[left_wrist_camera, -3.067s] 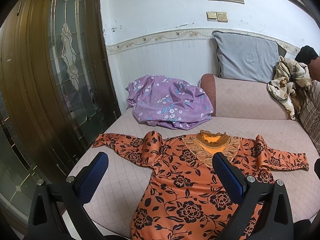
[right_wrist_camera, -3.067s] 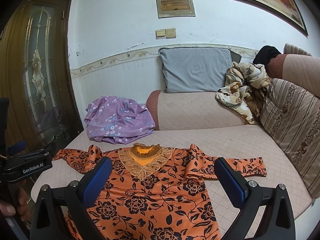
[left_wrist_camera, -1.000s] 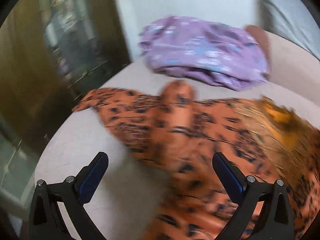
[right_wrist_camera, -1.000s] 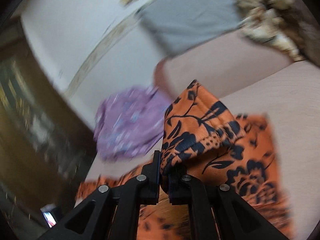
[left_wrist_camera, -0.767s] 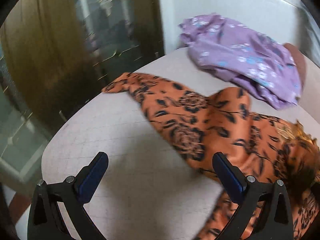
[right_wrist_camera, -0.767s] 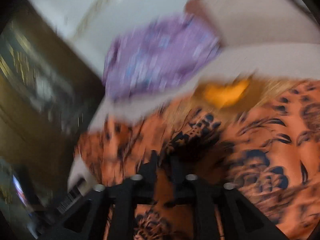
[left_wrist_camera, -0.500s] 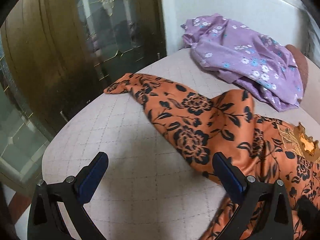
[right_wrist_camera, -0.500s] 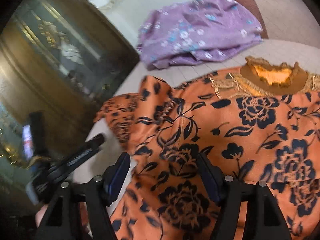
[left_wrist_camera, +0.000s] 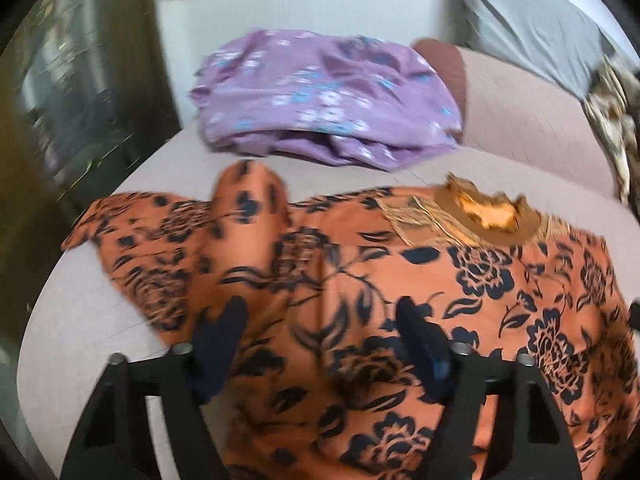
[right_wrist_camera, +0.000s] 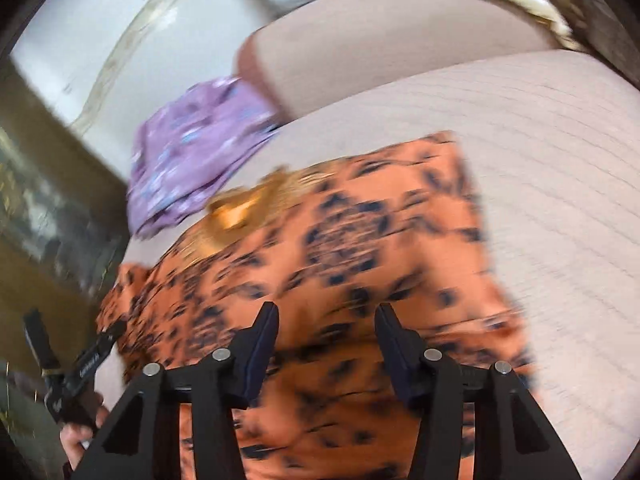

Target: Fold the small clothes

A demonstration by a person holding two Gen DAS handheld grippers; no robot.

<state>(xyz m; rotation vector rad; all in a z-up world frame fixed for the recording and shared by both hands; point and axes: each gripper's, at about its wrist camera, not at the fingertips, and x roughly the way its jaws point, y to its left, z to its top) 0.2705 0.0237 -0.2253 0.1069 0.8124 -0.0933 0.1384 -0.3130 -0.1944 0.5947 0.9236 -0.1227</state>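
Observation:
An orange blouse with black flowers (left_wrist_camera: 400, 280) lies face up on the pinkish sofa seat (left_wrist_camera: 80, 312). Its gold lace collar (left_wrist_camera: 484, 216) points toward the backrest. The blouse's sleeve toward the door lies bunched beside the body (left_wrist_camera: 168, 248). The other sleeve is folded in over the body (right_wrist_camera: 420, 208). My left gripper (left_wrist_camera: 320, 324) is open just above the blouse. My right gripper (right_wrist_camera: 326, 320) is open and empty above the blouse body (right_wrist_camera: 320, 256). The left gripper's handle and hand show at the lower left of the right wrist view (right_wrist_camera: 80, 372).
A crumpled purple floral garment (left_wrist_camera: 328, 96) lies at the back by the wall. A grey pillow (left_wrist_camera: 532, 28) and a beige patterned cloth (left_wrist_camera: 612, 120) sit on the backrest. A brown door with glass (left_wrist_camera: 60, 80) stands beside the sofa. Bare seat (right_wrist_camera: 560, 180) lies beside the blouse.
My right gripper carried the far sleeve across the body, let it go and opened, and has now drawn back. My left gripper swung from the door-side sleeve toward the blouse's middle and narrowed.

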